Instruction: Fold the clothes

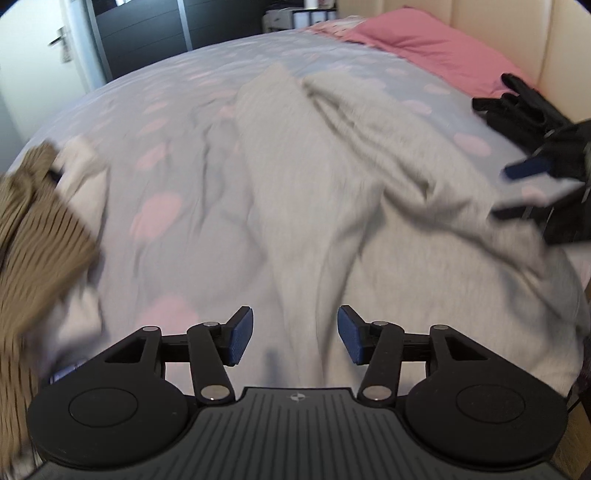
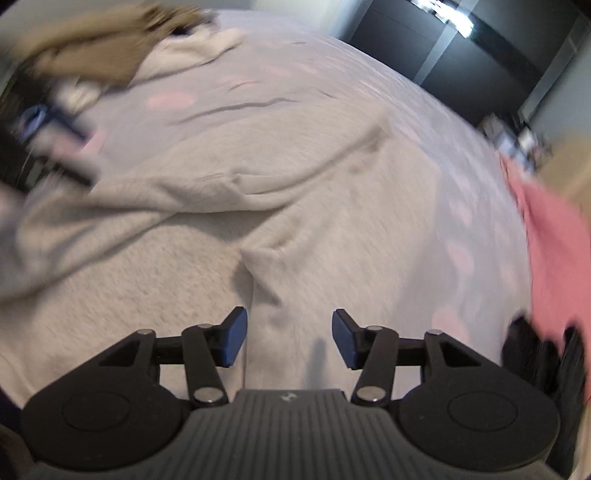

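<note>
A light grey garment (image 1: 325, 192) lies spread and creased over the bed, and it fills most of the right wrist view (image 2: 207, 229). My left gripper (image 1: 295, 334) hovers above its near part, open, with nothing between the blue pads. My right gripper (image 2: 290, 338) is open too, over a ridge of the same grey cloth, and its pads do not press on it. The right gripper (image 1: 532, 184) shows blurred at the right edge of the left wrist view. The left gripper (image 2: 55, 133) shows blurred at the left edge of the right wrist view.
The bed cover (image 1: 166, 147) is pale blue with pink spots. A brown ribbed garment (image 1: 33, 236) and a white one (image 1: 85, 173) lie at the left. A black garment (image 1: 517, 99) lies by the pink pillow (image 1: 417, 40) and cream headboard (image 1: 524, 33). A dark wardrobe (image 1: 140, 33) stands behind.
</note>
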`<state>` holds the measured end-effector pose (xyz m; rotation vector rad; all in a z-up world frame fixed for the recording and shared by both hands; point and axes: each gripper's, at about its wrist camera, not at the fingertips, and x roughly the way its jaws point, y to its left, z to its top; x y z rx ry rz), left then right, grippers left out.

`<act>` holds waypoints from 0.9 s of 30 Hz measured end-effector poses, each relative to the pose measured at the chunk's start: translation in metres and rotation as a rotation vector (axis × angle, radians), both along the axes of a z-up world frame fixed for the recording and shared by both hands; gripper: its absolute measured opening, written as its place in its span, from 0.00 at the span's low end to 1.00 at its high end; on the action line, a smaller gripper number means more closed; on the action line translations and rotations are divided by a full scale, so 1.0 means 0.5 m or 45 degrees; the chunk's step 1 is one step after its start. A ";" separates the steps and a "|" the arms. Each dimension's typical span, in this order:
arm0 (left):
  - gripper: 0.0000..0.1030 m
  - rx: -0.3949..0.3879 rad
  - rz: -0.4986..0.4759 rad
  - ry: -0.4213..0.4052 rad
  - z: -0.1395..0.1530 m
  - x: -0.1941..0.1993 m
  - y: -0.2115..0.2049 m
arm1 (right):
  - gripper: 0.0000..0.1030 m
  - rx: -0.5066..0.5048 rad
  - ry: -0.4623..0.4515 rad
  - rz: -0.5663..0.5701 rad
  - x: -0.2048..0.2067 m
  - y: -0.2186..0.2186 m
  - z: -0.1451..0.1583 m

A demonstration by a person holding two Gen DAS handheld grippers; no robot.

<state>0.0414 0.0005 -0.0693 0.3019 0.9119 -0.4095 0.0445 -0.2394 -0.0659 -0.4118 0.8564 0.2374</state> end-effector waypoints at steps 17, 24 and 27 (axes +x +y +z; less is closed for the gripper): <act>0.40 0.078 0.027 0.016 -0.052 -0.050 -0.016 | 0.21 0.001 0.247 -0.168 -0.165 -0.032 -0.066; 0.40 0.106 0.026 0.031 -0.058 -0.042 -0.019 | 0.15 -0.234 0.219 -0.118 -0.181 -0.027 -0.087; 0.40 0.119 0.012 0.026 -0.059 -0.043 -0.020 | 0.15 -0.362 0.222 -0.026 -0.193 -0.006 -0.111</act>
